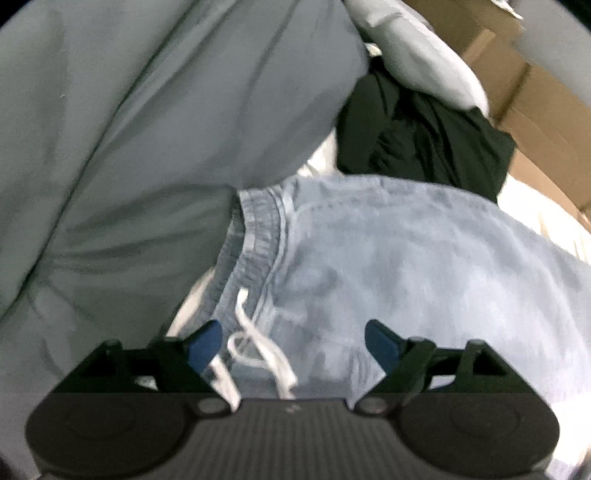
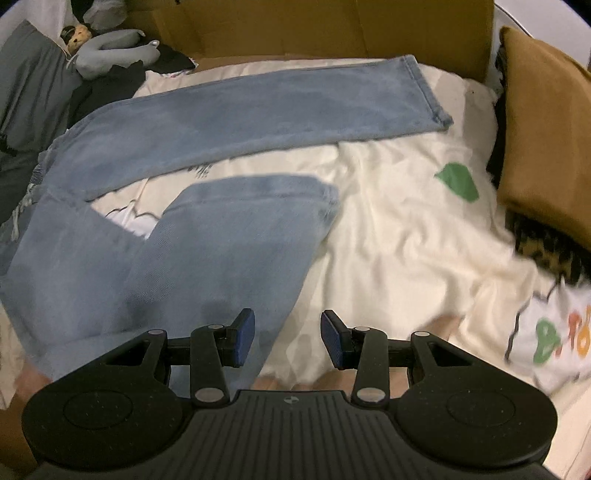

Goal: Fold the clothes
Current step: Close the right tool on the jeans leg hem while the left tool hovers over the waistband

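Hidden or unclear: both views are blurred. In the left wrist view a large grey cloth (image 1: 129, 129) fills the upper left and covers part of the jeans' waistband. The jeans' lower part is cut off by the frame and by the gripper body. In the right wrist view the near leg's lower end is hidden behind the gripper.
Jeans (image 2: 207, 125): pale blue, spread on a cream sheet (image 2: 399, 229) on a bed. One leg runs toward the far right corner, hem flat. The other leg lies nearer, bent back on itself. The waist is at the left edge.
Waistband: elastic, with a white drawstring (image 1: 255, 347) lying loose between the left fingers.
Left gripper (image 1: 293, 345): jaws wide apart, above the waist of the jeans, nothing clamped. Whether the pads touch the denim cannot be told.
Right gripper (image 2: 288, 339): jaws partly apart, empty, above the edge of the near leg and the sheet. The left pad (image 2: 243, 338) is over denim.
Around: black garment (image 1: 424, 136) past the waist, cardboard (image 2: 332, 26) along the far edge, brown cushion (image 2: 543, 122) at the right edge, grey soft toy (image 2: 107, 48) at the far left corner.
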Available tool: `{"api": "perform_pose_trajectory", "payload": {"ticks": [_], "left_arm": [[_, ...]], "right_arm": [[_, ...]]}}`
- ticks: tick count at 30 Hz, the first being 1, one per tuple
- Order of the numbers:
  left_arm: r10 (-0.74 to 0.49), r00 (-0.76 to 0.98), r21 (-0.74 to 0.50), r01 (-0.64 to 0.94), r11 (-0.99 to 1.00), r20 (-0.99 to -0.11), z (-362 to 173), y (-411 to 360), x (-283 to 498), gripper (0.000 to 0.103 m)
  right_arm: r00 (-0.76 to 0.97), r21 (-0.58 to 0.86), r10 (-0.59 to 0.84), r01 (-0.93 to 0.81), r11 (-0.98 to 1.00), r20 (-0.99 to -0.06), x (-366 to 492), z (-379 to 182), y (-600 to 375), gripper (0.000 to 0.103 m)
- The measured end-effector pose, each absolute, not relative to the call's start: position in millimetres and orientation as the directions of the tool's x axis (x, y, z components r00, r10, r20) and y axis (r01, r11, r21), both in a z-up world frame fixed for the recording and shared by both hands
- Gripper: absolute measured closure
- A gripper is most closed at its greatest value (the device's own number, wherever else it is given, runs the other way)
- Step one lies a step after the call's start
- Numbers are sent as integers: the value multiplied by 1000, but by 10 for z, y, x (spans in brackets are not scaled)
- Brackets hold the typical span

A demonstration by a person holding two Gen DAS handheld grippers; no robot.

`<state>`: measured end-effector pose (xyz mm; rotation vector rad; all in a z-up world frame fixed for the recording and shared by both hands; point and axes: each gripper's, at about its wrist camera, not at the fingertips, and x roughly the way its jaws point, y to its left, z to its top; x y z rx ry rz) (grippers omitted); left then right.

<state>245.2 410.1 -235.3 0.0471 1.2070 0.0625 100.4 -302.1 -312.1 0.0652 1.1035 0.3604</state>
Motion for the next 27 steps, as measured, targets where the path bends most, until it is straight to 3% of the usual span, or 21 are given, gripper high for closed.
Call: {"api": "perform_pose_trajectory", "payload": {"ticks": [14, 15, 16, 17, 18, 27], "left_arm": [[-35, 356, -15, 57, 998, -934, -2062, 3910, 1348, 12], [-34, 352, -12, 64, 998, -936, -2079, 3898, 1267, 12], [-36, 348, -14, 66, 998, -937, -2102, 3894, 1180, 11], [-42, 343, -22, 61, 998, -939, -2128, 3903, 1107, 11], [-47, 336, -32, 52, 998, -941, -2166, 3917, 1021, 11], [-90, 269, -90, 12, 996, -959, -2529, 3973, 505, 11]], "right_arm": [[320, 387, 382, -50, 921, -867, 746, -3598, -2907, 57], [312, 399, 388, -30, 916, -867, 766, -3631, -2899, 60], [306, 408, 392, -14, 913, -867, 782, -3651, -2894, 70], [301, 420, 401, -3, 907, -865, 796, -3655, -2890, 92], [301, 425, 407, -5, 905, -862, 799, -3628, -2884, 99], [330, 377, 366, -33, 925, -870, 573, -2958, -2993, 102]]}}
